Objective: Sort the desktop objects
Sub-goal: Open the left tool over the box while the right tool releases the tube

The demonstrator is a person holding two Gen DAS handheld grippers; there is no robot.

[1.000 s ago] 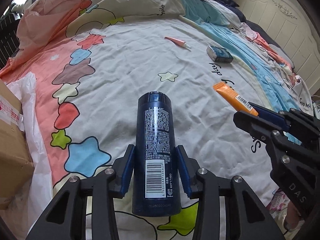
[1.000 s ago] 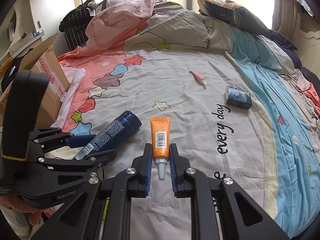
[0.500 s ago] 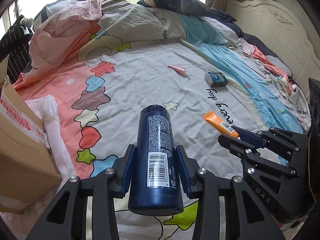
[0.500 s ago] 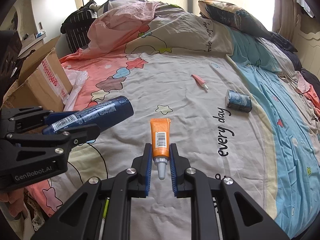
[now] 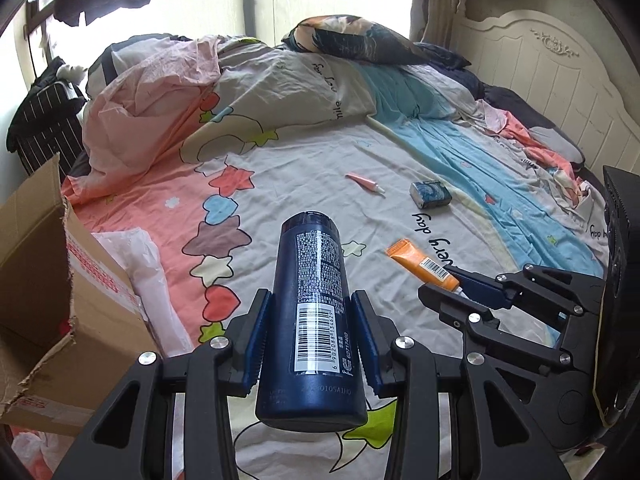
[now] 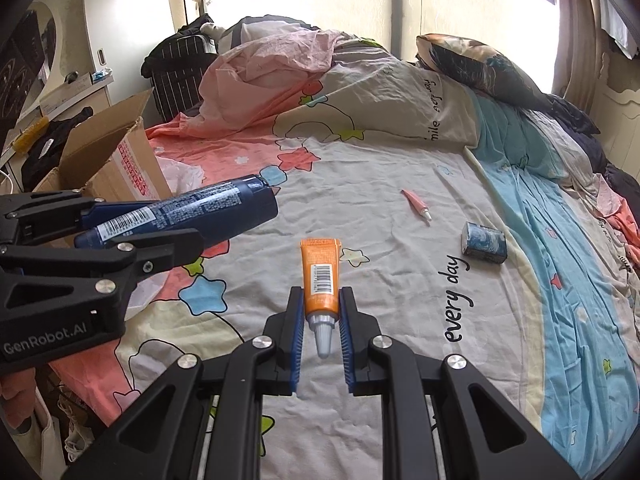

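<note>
My left gripper (image 5: pixel 312 304) is shut on a dark blue bottle (image 5: pixel 310 280), held clear above the bedspread with its cap pointing away. The same bottle (image 6: pixel 192 212) shows at the left of the right wrist view. My right gripper (image 6: pixel 320 300) is shut on an orange tube (image 6: pixel 320 276), nozzle toward the camera; that tube (image 5: pixel 424 266) also appears at the right of the left wrist view. On the bedspread beyond lie a small pink tube (image 5: pixel 364 182) (image 6: pixel 416 206) and a small blue box (image 5: pixel 430 194) (image 6: pixel 484 244).
An open cardboard box (image 5: pixel 44 280) (image 6: pixel 108 156) stands at the bed's left edge with white plastic beside it. Crumpled bedding and a dark pillow (image 5: pixel 360 40) fill the far end. A cream headboard (image 5: pixel 552 92) runs along the right.
Both grippers have risen with their loads, the left one more. The views now take in more of the bed, the cardboard box and the far wall.
</note>
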